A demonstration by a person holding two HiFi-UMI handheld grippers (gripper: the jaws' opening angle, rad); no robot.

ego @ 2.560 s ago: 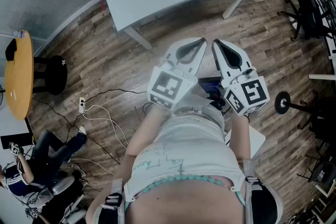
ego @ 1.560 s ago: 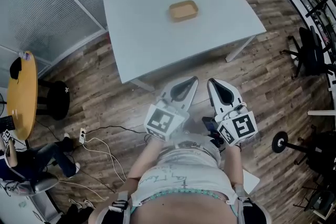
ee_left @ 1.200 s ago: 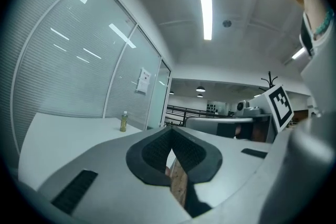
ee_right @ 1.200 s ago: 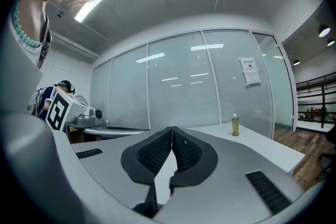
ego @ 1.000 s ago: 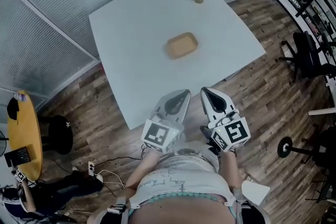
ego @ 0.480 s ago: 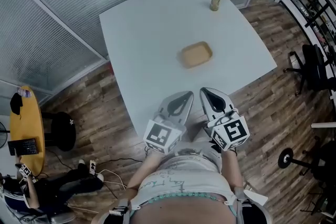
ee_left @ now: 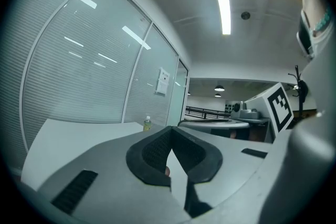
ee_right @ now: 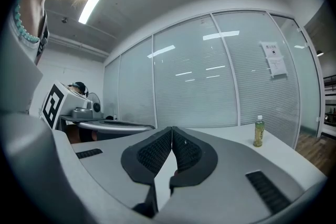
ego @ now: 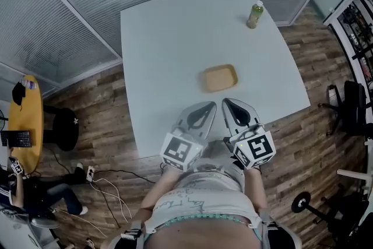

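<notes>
In the head view my left gripper point(ego: 208, 107) and right gripper point(ego: 228, 104) are held side by side over the near edge of a pale table point(ego: 163, 44), both shut with nothing between the jaws. A shallow tan tray point(ego: 220, 78) lies on the table just beyond the jaw tips. A small green-tea bottle point(ego: 254, 14) stands upright near the far right corner. In the left gripper view the left gripper point(ee_left: 171, 136) has its jaw tips pressed together, the bottle point(ee_left: 146, 124) small to their left. The right gripper point(ee_right: 171, 135) is likewise shut, the bottle point(ee_right: 258, 132) at the right.
Frosted glass partitions point(ego: 76, 3) run behind the table. On the wooden floor to the left stand a round yellow table point(ego: 24, 125) and a black stool point(ego: 64, 128), with white cables point(ego: 111, 189) nearby. A seated person point(ego: 29, 195) is at the lower left. Black office chairs point(ego: 349, 108) stand at right.
The view has advanced toward the table: table, tray and bottle have come nearer and the tray now lies just ahead of the jaw tips. Both grippers stay shut, side by side.
</notes>
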